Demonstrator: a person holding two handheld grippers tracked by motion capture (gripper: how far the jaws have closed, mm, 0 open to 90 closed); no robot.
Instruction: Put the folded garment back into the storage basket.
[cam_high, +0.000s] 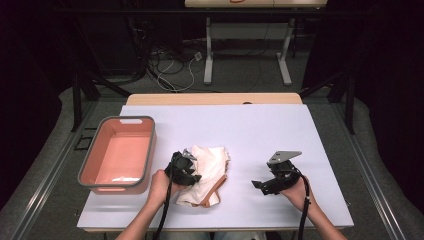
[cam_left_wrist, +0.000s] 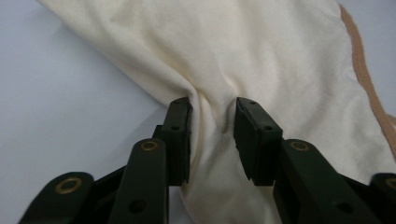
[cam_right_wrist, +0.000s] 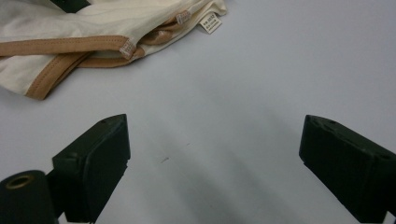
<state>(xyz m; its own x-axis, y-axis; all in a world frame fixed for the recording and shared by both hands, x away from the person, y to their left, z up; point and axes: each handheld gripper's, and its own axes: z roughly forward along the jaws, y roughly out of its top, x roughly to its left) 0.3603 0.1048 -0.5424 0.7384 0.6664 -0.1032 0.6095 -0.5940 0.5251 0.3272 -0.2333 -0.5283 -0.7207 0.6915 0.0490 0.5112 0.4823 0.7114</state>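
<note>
A cream cloth with tan trim lies crumpled on the white table, left of the middle. My left gripper rests on its left part. In the left gripper view its jaws pinch a raised fold of the cloth, and creases run in toward the pads. My right gripper stays to the right of the cloth, low over bare table and pointing left. Its jaws are wide apart with nothing between them. The cloth's trimmed edge and a small label lie beyond them.
A pink bin with a grey rim stands at the table's left, with something pale in its near end. The white tabletop stretches behind and to the right of the cloth. A second table's legs and cables are on the floor beyond.
</note>
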